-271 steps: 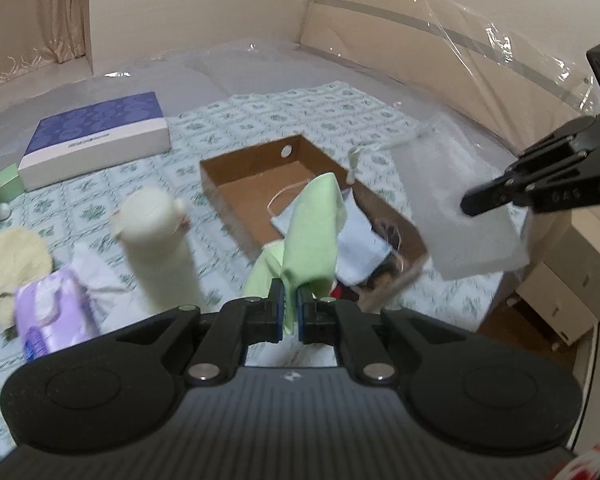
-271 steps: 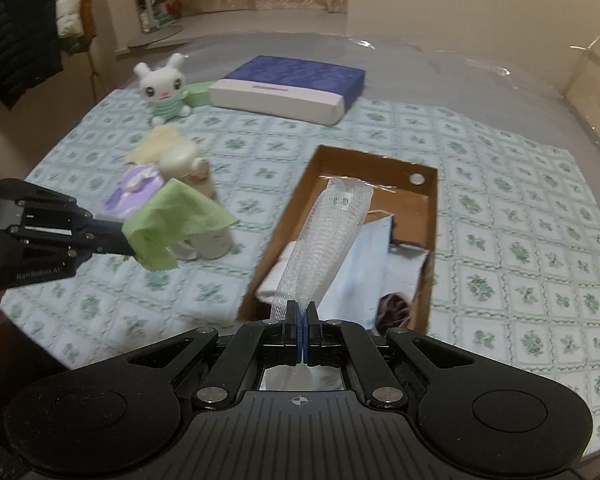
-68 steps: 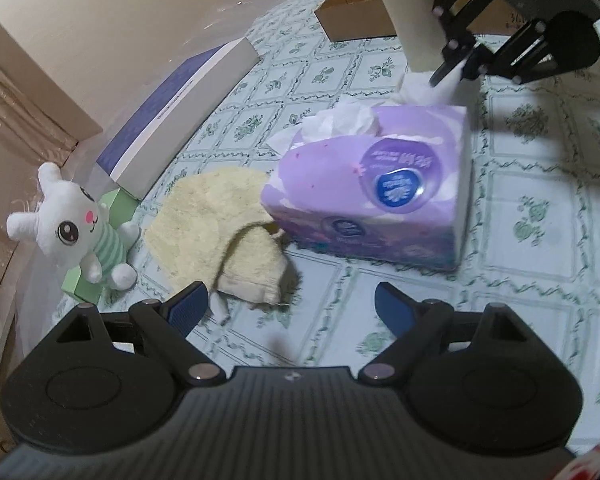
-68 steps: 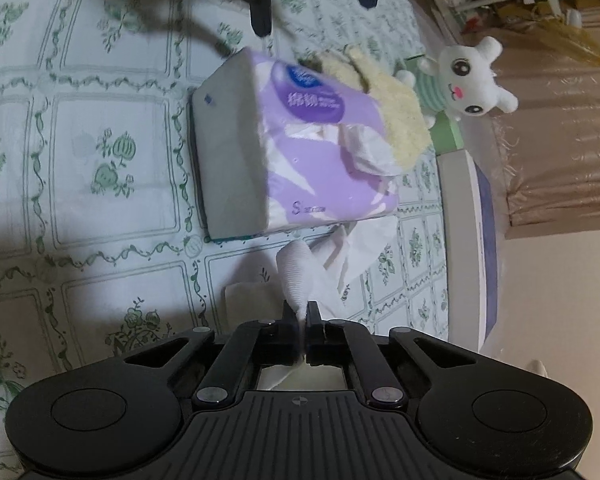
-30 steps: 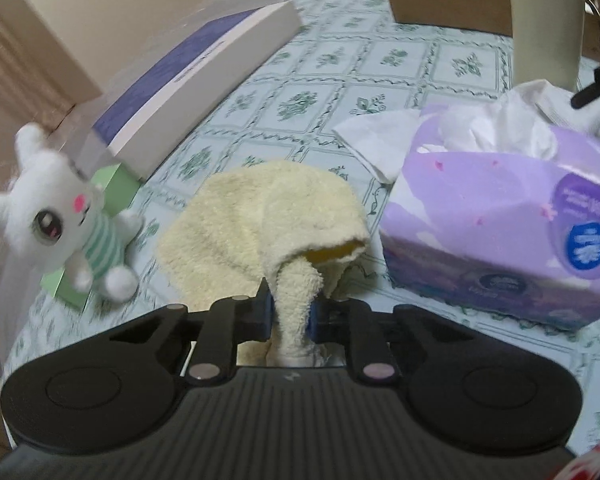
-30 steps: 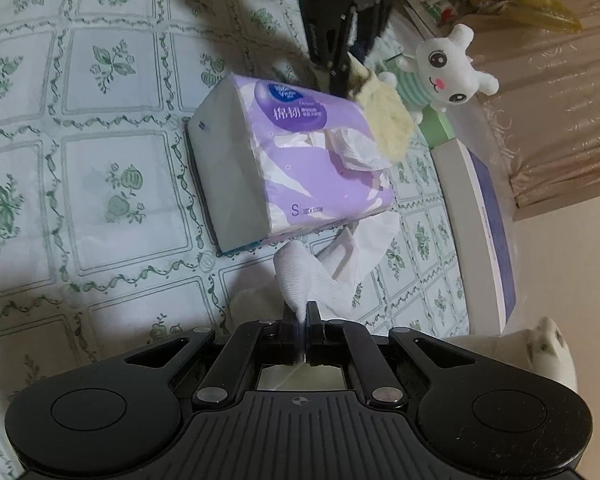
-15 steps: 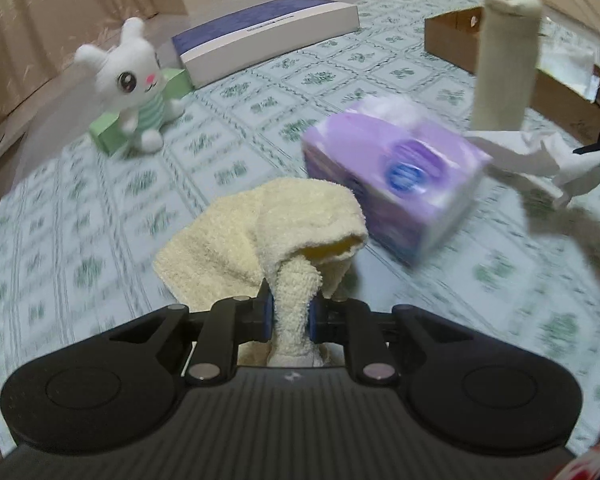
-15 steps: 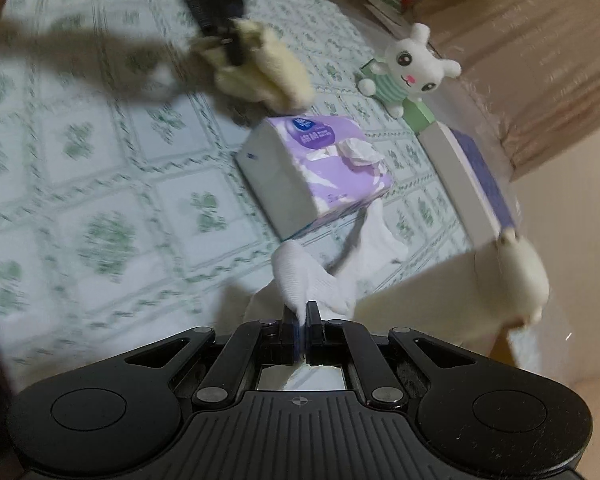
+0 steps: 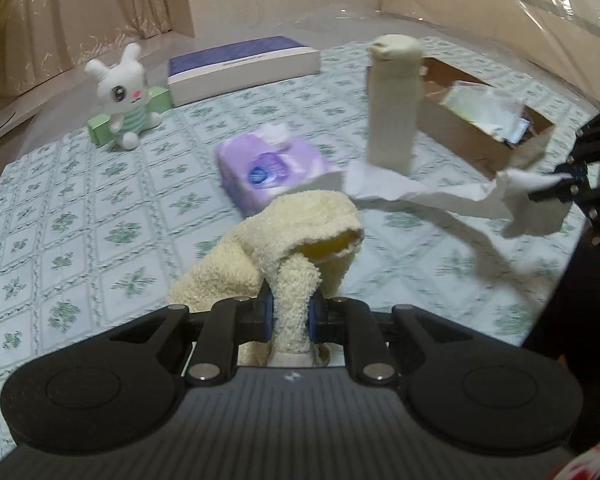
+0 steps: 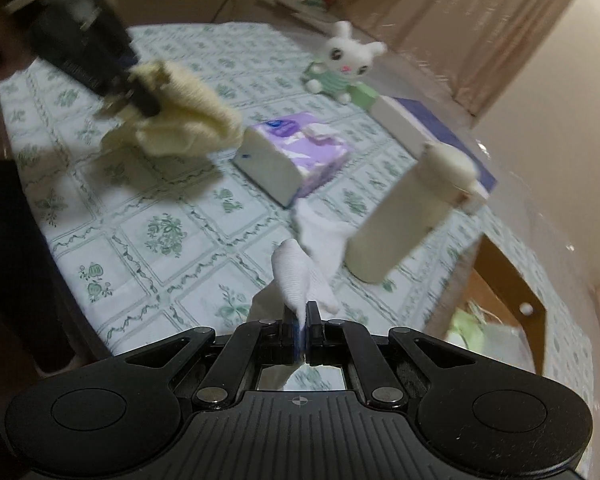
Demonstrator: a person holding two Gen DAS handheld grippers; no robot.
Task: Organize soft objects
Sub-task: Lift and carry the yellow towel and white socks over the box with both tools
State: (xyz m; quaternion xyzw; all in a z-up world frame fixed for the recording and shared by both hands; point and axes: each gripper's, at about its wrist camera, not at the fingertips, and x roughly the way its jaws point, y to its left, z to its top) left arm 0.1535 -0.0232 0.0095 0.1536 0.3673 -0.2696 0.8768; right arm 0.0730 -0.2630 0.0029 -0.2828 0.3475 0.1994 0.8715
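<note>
Now the left gripper (image 9: 291, 312) is clamping the yellow towel (image 9: 300, 232), lifted off the patterned sheet (image 9: 100, 208) since a second ago. The right gripper (image 10: 301, 330) is pinching a white tissue (image 10: 300, 276), also risen. The purple tissue pack (image 9: 268, 170) label is too blurred to read.

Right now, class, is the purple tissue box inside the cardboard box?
No: the purple tissue box sits on the patterned cloth, well apart from the cardboard box.
</note>
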